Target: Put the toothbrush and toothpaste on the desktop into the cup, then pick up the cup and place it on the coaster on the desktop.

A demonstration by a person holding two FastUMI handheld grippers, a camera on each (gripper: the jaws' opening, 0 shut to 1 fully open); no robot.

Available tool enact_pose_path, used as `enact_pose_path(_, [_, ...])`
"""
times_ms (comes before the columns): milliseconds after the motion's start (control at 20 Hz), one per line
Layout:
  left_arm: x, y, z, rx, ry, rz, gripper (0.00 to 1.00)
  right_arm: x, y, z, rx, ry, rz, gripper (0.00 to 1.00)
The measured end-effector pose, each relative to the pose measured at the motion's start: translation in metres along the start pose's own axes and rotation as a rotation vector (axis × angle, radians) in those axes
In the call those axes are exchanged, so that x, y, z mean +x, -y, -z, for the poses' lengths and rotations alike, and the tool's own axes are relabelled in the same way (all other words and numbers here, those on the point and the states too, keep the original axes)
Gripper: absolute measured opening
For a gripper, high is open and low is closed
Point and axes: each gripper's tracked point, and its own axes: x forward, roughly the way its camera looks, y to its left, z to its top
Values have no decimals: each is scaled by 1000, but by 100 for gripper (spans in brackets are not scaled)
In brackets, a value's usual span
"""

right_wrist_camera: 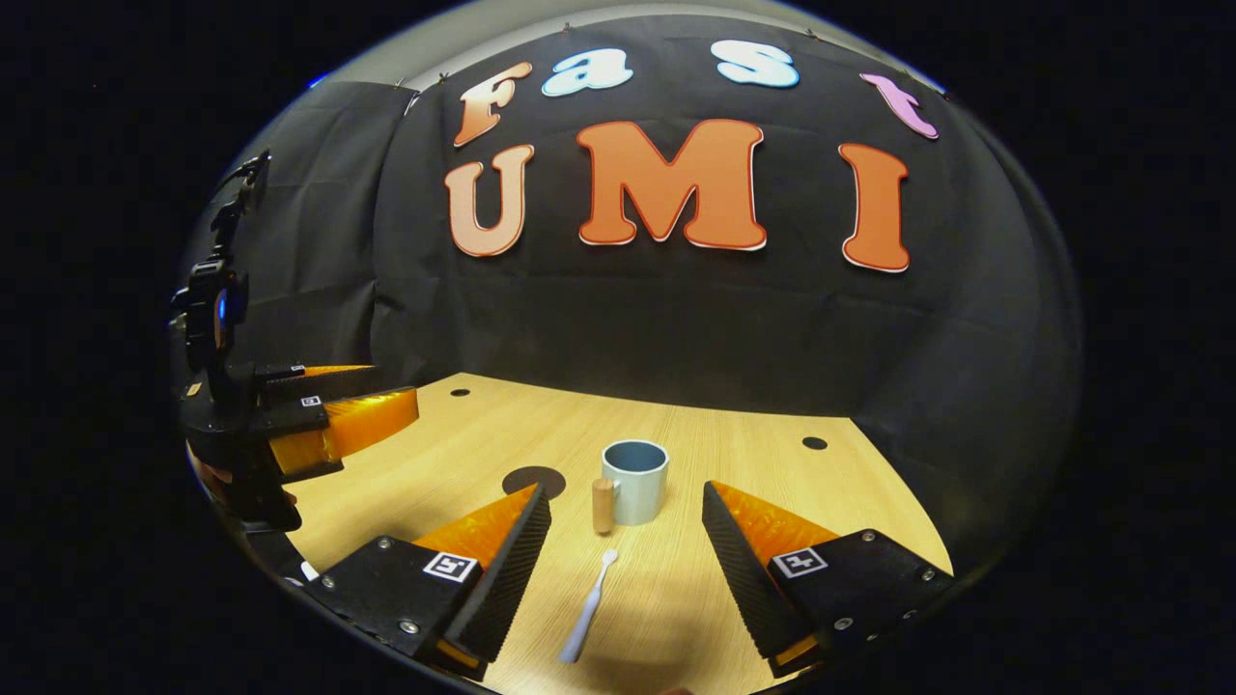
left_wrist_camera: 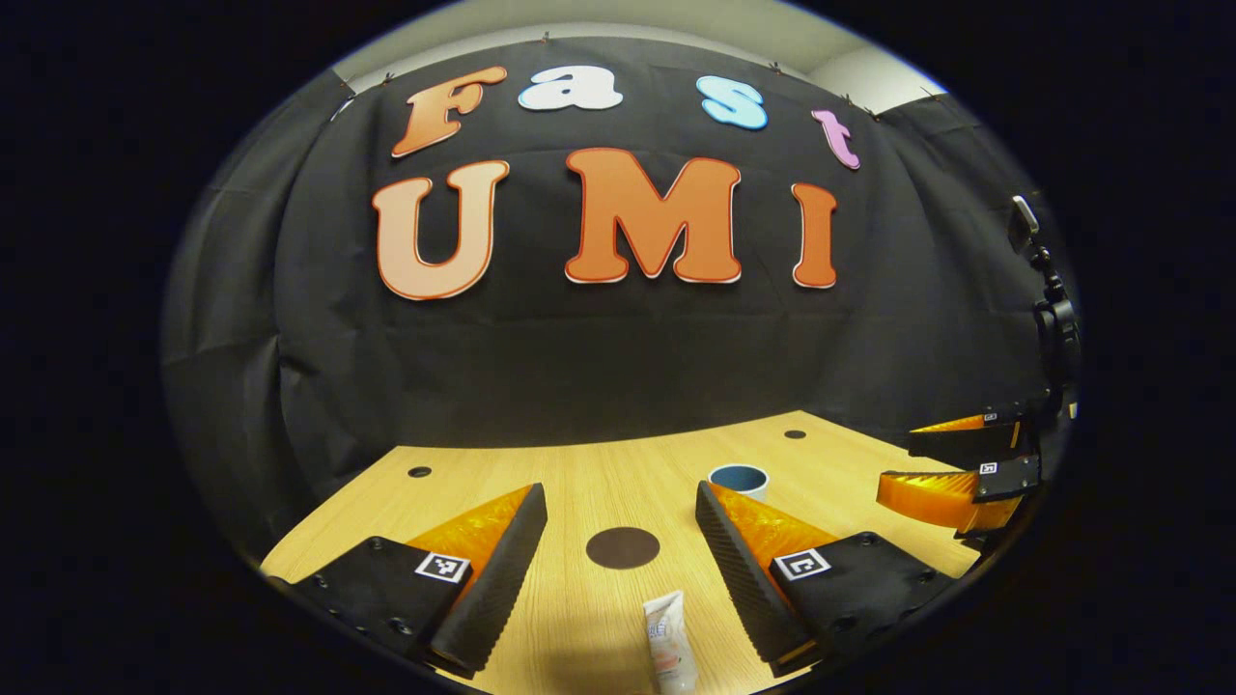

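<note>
In the left gripper view a white toothpaste tube [left_wrist_camera: 668, 642] lies on the wooden desktop [left_wrist_camera: 579, 483], low between my left gripper's [left_wrist_camera: 621, 502] wide-open fingers. Beyond it sits the dark round coaster [left_wrist_camera: 623, 547], and the pale cup [left_wrist_camera: 739, 479] peeks out behind the right finger. The right gripper [left_wrist_camera: 922, 468] hovers at the far right edge. In the right gripper view a white toothbrush [right_wrist_camera: 588, 606] lies between my right gripper's [right_wrist_camera: 626, 502] open fingers, head pointing toward the cup [right_wrist_camera: 634, 482] with its wooden handle [right_wrist_camera: 603, 505]. The coaster [right_wrist_camera: 534, 480] lies left of the cup.
Small dark holes [right_wrist_camera: 814, 443] dot the desktop near its far corners. The black cloth wall closes off the back of the desk. The left gripper [right_wrist_camera: 328, 425] hangs over the desk's left side in the right gripper view.
</note>
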Motion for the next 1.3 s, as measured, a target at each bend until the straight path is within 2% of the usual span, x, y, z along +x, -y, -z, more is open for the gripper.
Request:
enact_pose_path(400, [9, 9, 60, -30, -218, 53, 99, 9, -5, 38, 47, -151, -24, 95])
enact_pose_path(450, [8, 11, 67, -33, -240, 59, 96, 11, -6, 44, 48, -167, -27, 94])
enact_pose_path(550, [11, 14, 79, -37, -279, 73, 99, 13, -8, 53, 47, -198, -33, 90])
enact_pose_path(1050, [18, 35, 130, -24, -436, 133, 99, 28, -20, 94, 44, -364, -40, 90])
enact_pose_path(1150, [18, 35, 134, -27, -467, 144, 99, 30, -24, 101, 51, -403, -38, 84])
enact_pose_path(1250, [14, 36, 136, -39, -503, 154, 96, 31, -25, 102, 52, -437, -36, 82])
enact_pose_path(1300, [13, 36, 137, -44, -520, 157, 99, 30, -26, 103, 49, -453, -37, 81])
